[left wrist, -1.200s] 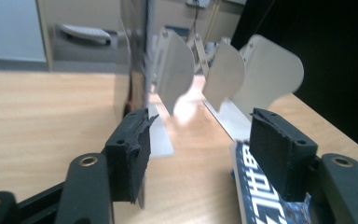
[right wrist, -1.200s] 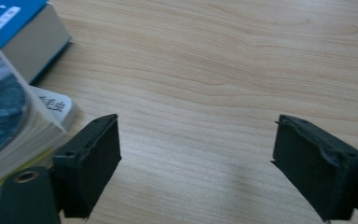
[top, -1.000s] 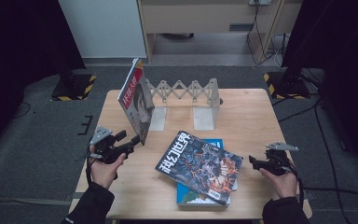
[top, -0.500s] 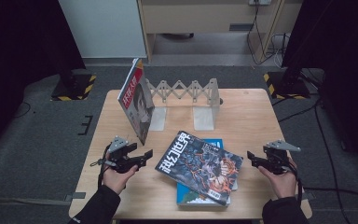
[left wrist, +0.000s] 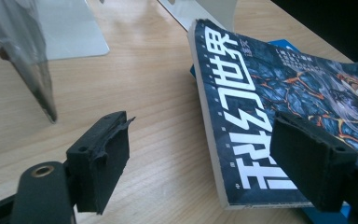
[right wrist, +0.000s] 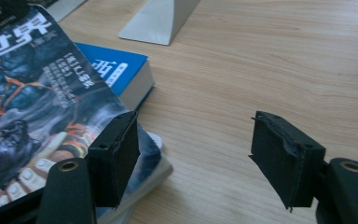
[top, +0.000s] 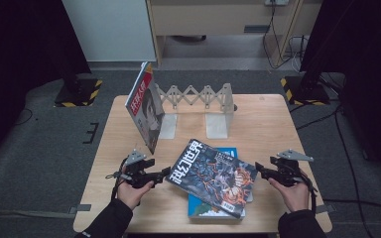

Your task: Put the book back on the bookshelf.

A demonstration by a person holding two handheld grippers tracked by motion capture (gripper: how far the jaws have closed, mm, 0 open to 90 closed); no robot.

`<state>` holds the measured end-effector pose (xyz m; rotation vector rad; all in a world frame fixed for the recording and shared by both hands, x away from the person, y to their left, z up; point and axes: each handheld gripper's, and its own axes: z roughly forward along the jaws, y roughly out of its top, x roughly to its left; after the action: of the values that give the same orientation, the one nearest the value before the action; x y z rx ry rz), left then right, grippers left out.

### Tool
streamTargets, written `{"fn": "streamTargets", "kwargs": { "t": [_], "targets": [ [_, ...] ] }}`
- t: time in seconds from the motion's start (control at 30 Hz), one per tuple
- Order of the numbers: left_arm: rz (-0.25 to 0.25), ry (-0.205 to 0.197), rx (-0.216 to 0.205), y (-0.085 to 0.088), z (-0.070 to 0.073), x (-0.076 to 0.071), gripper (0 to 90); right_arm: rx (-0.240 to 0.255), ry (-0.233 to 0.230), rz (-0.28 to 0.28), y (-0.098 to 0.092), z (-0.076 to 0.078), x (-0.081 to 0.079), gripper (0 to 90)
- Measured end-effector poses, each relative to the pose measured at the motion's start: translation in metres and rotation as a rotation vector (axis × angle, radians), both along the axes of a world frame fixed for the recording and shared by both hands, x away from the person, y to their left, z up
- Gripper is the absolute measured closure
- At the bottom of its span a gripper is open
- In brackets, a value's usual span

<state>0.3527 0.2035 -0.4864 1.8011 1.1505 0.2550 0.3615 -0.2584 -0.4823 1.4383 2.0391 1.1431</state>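
A dark magazine [top: 213, 173] with white lettering lies face up on a blue book [top: 229, 152] at the table's front centre. My left gripper [top: 167, 171] sits low at its left edge. Its jaws have just widened and stand open [left wrist: 205, 163], one over bare wood, the other over the magazine [left wrist: 270, 93], neither touching the cover. My right gripper [top: 257, 167] is at the magazine's right edge. Its jaws [right wrist: 200, 156] have just been closing but stand open, with bare table between them and the magazine's corner [right wrist: 23, 93] beside the left one. The blue book [right wrist: 112, 70] shows underneath.
A second magazine [top: 146, 106] leans upright at the left end of an expandable rack [top: 198, 94] with white bookends [top: 217, 121] at the table's [top: 268, 124] back. Dark floor and cables surround the table. Bare wood lies to the right of the stack.
My left gripper has moved from beside the leaning magazine down and right to the flat magazine's left edge. The right gripper has stayed in place.
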Motion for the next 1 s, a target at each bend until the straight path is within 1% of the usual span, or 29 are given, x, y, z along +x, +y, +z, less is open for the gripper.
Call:
{"fn": "streamTargets", "kwargs": {
  "t": [0.03,0.1,0.2,0.33,0.43,0.5,0.57,0.67,0.77,0.87,1.0],
  "targets": [
    [-0.006,0.009,0.004,-0.002,-0.002,0.000,19.3,0.005,-0.010,0.006,0.001,0.000,0.000,32.2],
    [-0.016,0.019,0.009,-0.004,-0.004,-0.001,19.4,0.019,-0.014,0.011,0.006,-0.001,-0.002,32.6],
    [-0.028,0.030,0.003,-0.007,-0.008,-0.001,19.6,0.025,0.003,0.032,0.011,-0.001,-0.002,33.5],
    [-0.042,0.050,0.017,-0.011,-0.012,0.000,20.3,0.032,0.008,0.052,0.016,-0.004,-0.003,33.4],
    [-0.053,0.057,0.021,-0.014,-0.014,0.000,20.5,0.040,0.010,0.059,0.020,-0.006,-0.003,33.3],
    [-0.063,0.070,0.020,-0.017,-0.015,0.001,20.5,0.046,0.011,0.064,0.023,-0.007,-0.003,33.3],
    [-0.076,0.083,0.028,-0.019,-0.017,0.001,20.6,0.043,0.019,0.073,0.024,-0.008,-0.003,33.3],
    [-0.094,0.104,0.016,-0.022,-0.020,0.003,20.3,0.045,0.027,0.079,0.026,-0.009,-0.004,32.9],
    [-0.106,0.108,0.006,-0.023,-0.022,0.005,19.8,0.039,0.033,0.084,0.027,-0.010,-0.003,32.3],
    [-0.120,0.130,-0.018,-0.024,-0.024,0.008,19.3,0.036,0.052,0.092,0.030,-0.012,-0.002,31.9],
    [-0.136,0.159,-0.050,-0.025,-0.027,0.012,18.2,0.033,0.056,0.101,0.032,-0.014,-0.002,30.6]
  ]
}}
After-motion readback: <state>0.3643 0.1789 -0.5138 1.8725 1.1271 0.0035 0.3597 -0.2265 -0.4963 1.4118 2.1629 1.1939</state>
